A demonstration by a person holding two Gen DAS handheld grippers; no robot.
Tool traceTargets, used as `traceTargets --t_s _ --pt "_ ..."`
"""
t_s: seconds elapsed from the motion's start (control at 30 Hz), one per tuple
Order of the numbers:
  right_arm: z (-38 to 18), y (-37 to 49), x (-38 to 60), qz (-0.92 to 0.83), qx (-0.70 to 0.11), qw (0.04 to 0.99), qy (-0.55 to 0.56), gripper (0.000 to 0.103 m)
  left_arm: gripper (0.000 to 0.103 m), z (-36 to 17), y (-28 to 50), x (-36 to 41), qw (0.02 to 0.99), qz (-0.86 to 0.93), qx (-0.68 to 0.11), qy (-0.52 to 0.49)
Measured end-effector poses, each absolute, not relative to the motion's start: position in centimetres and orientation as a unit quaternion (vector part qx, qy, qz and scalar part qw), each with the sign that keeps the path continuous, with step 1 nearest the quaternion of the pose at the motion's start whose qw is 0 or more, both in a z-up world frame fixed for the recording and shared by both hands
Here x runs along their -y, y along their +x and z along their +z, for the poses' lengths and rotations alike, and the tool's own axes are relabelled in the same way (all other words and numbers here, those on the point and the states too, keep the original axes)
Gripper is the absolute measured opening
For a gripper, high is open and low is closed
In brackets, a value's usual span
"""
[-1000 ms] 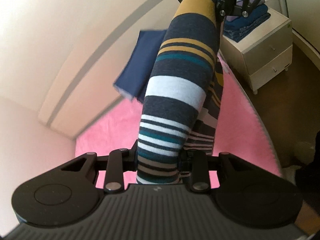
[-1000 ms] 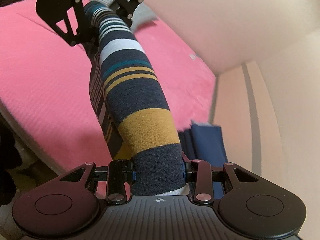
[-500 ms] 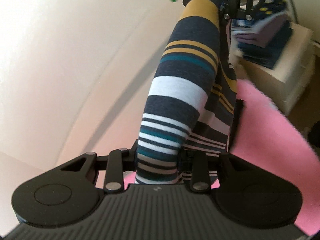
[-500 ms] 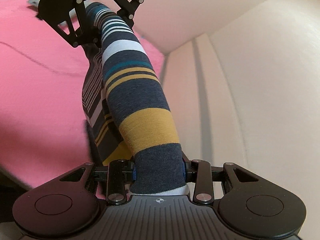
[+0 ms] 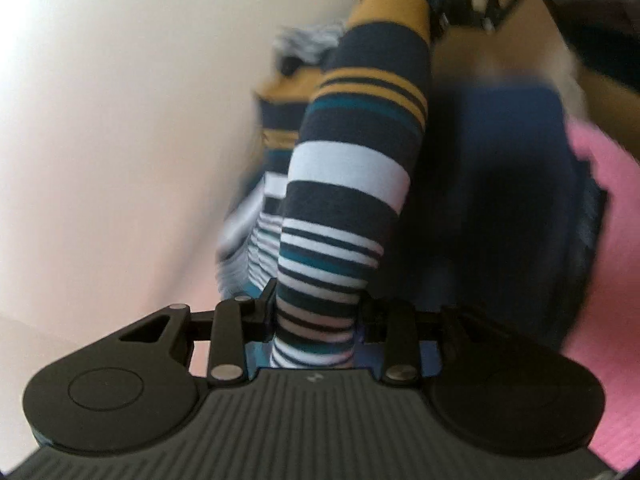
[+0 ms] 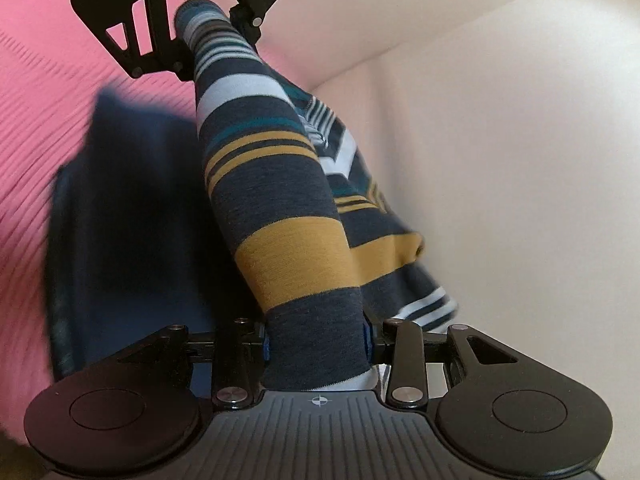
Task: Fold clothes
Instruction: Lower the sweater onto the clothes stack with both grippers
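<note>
I have the striped garment [image 5: 352,184] stretched between both tools: my left tool [image 5: 318,316] is clamped on its thin-striped end, my right tool [image 6: 316,344] clamped on its dark grey end. The rest of it hangs beside a folded navy garment [image 6: 132,216] lying on the pink bedcover [image 6: 36,92], near the cream wall [image 6: 520,160].

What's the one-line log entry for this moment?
left gripper: shut on striped garment | right gripper: shut on striped garment | garment stretched between both | below: folded navy garment on pink bedspread
</note>
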State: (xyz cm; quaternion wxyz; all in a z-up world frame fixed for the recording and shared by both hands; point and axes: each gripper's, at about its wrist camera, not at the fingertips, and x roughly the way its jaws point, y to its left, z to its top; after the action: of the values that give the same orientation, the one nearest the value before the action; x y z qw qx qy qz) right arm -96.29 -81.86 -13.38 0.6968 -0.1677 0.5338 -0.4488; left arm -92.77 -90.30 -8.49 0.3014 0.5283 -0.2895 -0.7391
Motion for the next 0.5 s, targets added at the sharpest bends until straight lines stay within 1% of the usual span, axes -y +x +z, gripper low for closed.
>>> traceTargets --t_s 0.03,0.07,0.1,0.17,0.27,0.3,0.37,0.43,0.5 --pt "-15.1 -96.3 81.7 -0.435 -0.546 0.699 -0.155 0.037 0.032 -10.6 -92.9 90.1 0.286 -0.739 0.274 0.546" --pt "-15.6 -96.4 81.1 -0.438 -0.542 0.700 -0.157 0.041 0.033 -12.4 -92.9 89.9 0.274 -0.738 0.262 0.558" --pt "-16.1 -96.5 80.5 -0.441 -0.538 0.700 -0.159 0.041 0.034 -13.3 -92.7 89.3 0.277 -0.737 0.269 0.555" --pt "-17.0 -96.8 79.4 -0.446 -0.531 0.701 -0.164 0.046 0.036 -13.7 -91.8 88.6 0.283 -0.734 0.284 0.548" --pt "-16.5 -97.8 79.4 -0.451 -0.532 0.698 -0.162 0.048 0.041 -13.4 -89.8 88.4 0.288 -0.733 0.282 0.548" --pt "-16.1 -98.7 78.6 -0.452 -0.534 0.696 -0.163 0.049 0.041 -13.4 -89.3 88.4 0.289 -0.732 0.282 0.548" --pt "-15.5 -98.8 79.6 -0.457 -0.537 0.691 -0.159 0.051 0.038 -13.6 -88.8 88.3 0.286 -0.731 0.278 0.554" --pt "-15.6 -97.0 79.6 -0.463 -0.534 0.690 -0.155 0.051 0.037 -14.0 -88.5 88.2 0.284 -0.732 0.276 0.555" --pt "-15.6 -96.2 79.9 -0.470 -0.528 0.693 -0.143 0.051 0.033 -14.6 -88.3 87.9 0.288 -0.733 0.275 0.552"
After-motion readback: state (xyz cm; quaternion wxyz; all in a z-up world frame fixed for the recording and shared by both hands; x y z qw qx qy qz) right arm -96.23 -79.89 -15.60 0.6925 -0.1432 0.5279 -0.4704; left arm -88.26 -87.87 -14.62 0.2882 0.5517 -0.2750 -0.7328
